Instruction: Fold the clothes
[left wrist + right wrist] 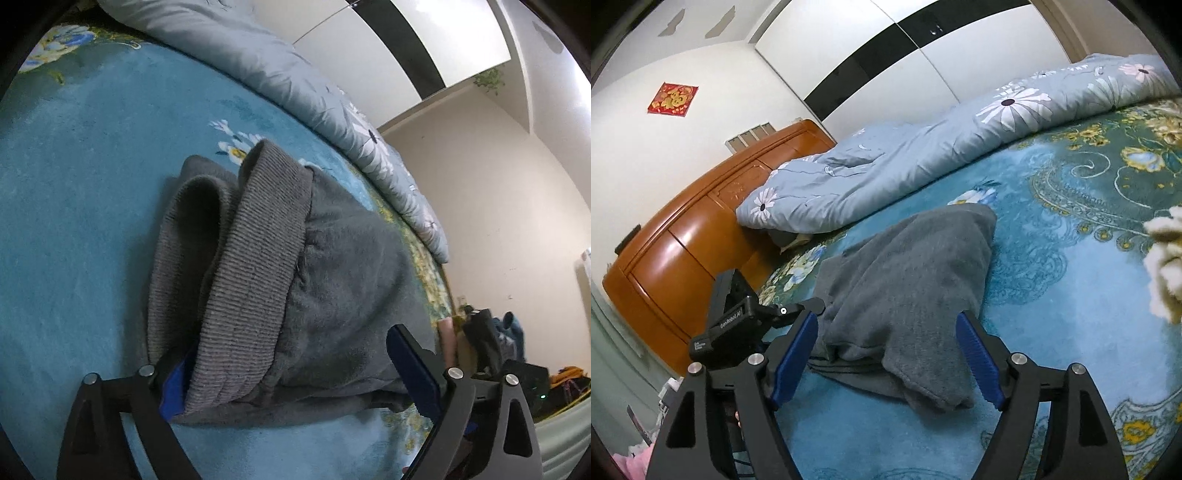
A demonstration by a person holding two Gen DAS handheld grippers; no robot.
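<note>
A grey fleece garment lies bunched on the teal bedspread, its ribbed hem turned up toward the camera. My left gripper stands open around the near end of the hem; one blue pad is partly hidden behind the ribbing, the other pad is clear of the cloth. In the right wrist view the same garment is heaped in folds, and my right gripper is open over its near edge with cloth between the pads, not pinched. The left tool's black body shows at the garment's left side.
A rolled light-blue quilt with daisies lies along the far side of the bed. An orange wooden headboard is at the left. A white fluffy item sits at the right edge. Bags and clutter lie on the floor beyond the bed.
</note>
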